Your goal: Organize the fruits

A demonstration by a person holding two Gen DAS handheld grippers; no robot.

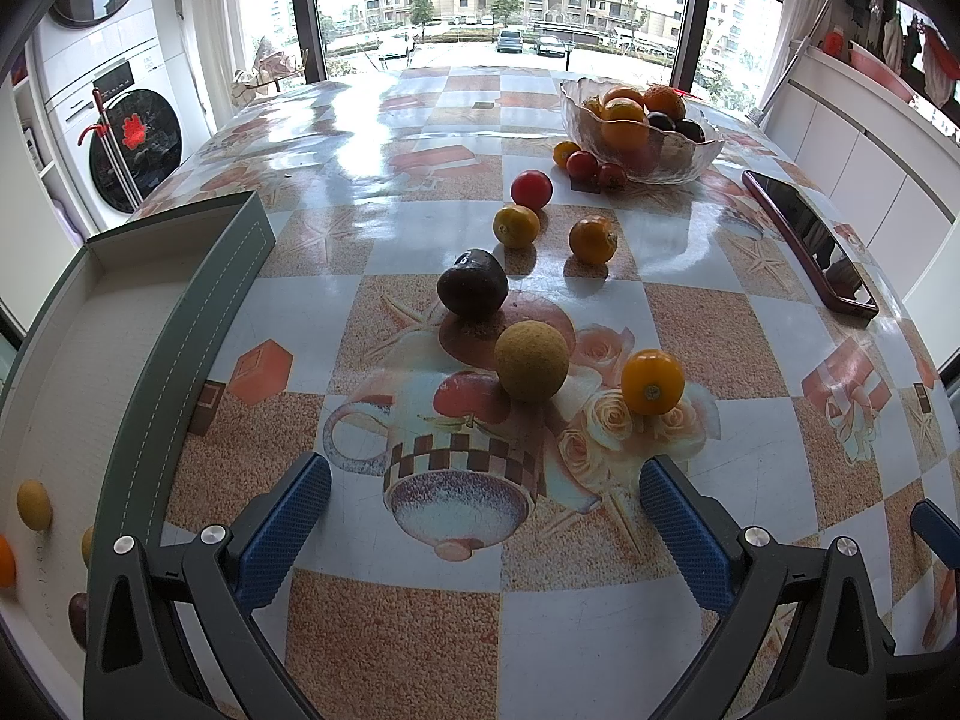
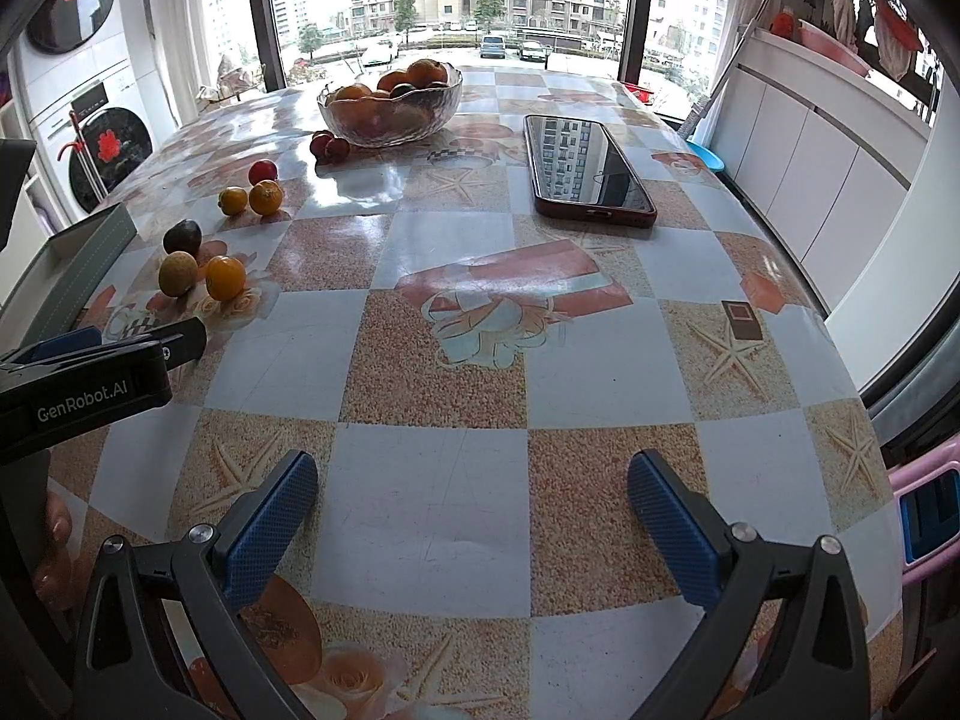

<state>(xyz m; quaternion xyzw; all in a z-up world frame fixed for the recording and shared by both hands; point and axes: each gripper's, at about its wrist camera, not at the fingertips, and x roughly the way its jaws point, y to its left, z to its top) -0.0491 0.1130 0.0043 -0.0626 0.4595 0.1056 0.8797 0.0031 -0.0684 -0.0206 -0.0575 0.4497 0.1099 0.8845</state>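
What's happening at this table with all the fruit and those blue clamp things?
A person is sorting fruit with two hand-held grippers. Both the left gripper and the right gripper are open and hold nothing. A few small fruits already lie in the grey tray on the left. Loose on the table remain a dark plum, a tan round fruit, several small oranges and red tomatoes. A glass bowl holds more fruit, beside a phone.
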